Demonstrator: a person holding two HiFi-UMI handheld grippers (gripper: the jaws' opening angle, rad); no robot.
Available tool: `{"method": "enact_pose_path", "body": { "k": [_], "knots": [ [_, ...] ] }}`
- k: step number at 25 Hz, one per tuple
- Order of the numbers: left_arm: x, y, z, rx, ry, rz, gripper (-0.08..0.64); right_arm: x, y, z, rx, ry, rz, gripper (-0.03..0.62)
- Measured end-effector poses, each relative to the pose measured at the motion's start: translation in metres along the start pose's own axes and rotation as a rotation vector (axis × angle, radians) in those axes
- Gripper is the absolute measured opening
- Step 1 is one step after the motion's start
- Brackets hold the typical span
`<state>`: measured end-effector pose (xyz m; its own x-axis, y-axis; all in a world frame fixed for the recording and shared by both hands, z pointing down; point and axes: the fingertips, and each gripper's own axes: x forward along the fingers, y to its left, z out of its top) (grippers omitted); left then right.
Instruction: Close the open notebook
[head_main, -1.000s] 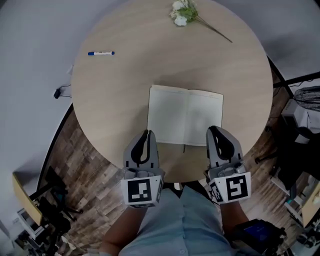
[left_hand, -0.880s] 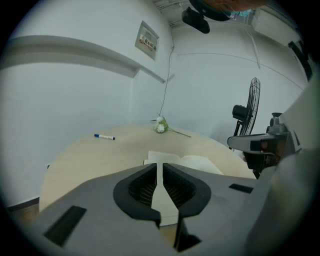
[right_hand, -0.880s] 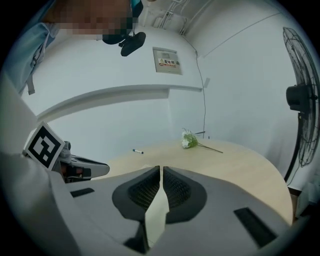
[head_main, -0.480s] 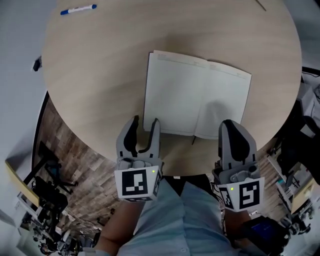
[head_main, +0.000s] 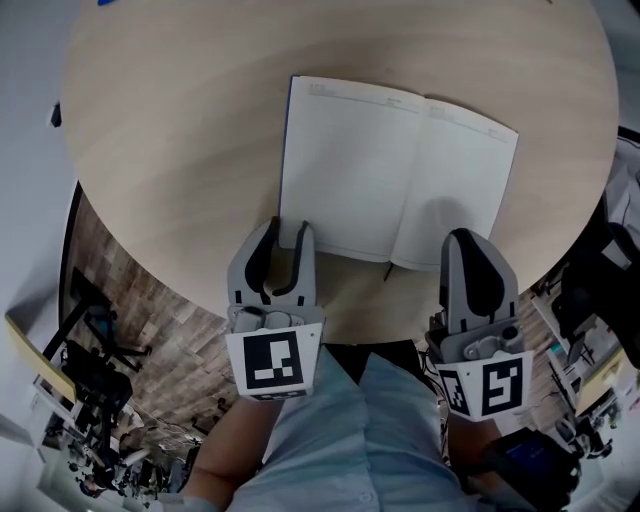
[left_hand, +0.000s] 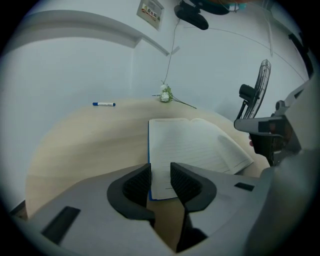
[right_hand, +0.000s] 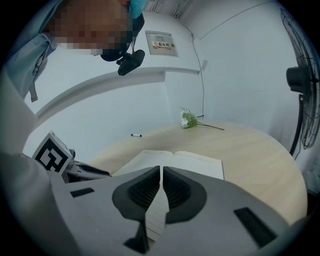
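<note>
Left gripper (head_main: 288, 229) moved up to notebook (head_main: 350, 160) corner, jaws closing astride it

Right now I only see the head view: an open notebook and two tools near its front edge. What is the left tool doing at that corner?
Observer: The left gripper view shows the left tool with its jaws closing. The notebook has its near left corner between them, not yet pinched.
Visitor: And the right tool?
Observer: Its own view shows it shut, with nothing in it.
Visitor: Anything beyond the notebook that I miss?
Observer: A white flower sprig lies at the far side of the table.
</note>
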<state>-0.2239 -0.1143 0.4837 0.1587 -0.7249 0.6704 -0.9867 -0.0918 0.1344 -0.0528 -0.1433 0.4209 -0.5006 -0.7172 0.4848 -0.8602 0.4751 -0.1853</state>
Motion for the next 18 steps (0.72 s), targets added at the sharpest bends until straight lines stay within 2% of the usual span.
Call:
{"method": "enact_pose_path", "body": {
  "k": [2, 4, 6, 18],
  "knots": [
    [0.0, 0.001, -0.002, 0.004, 0.0, 0.013, 0.122, -0.001, -0.003, -0.001, 0.002, -0.003, -0.007, 0.051],
    [0.0, 0.007, -0.004, -0.019, 0.015, 0.024, 0.063, -0.004, -0.007, 0.0, 0.002, -0.012, -0.017, 0.051],
    [-0.001, 0.009, -0.004, -0.038, 0.03, 0.012, 0.037, -0.008, -0.009, 0.003, -0.001, -0.022, -0.024, 0.051],
    [-0.056, -0.029, 0.051, -0.022, -0.072, -0.048, 0.023, -0.038, -0.002, 0.043, -0.065, -0.097, -0.016, 0.051]
  ]
}}
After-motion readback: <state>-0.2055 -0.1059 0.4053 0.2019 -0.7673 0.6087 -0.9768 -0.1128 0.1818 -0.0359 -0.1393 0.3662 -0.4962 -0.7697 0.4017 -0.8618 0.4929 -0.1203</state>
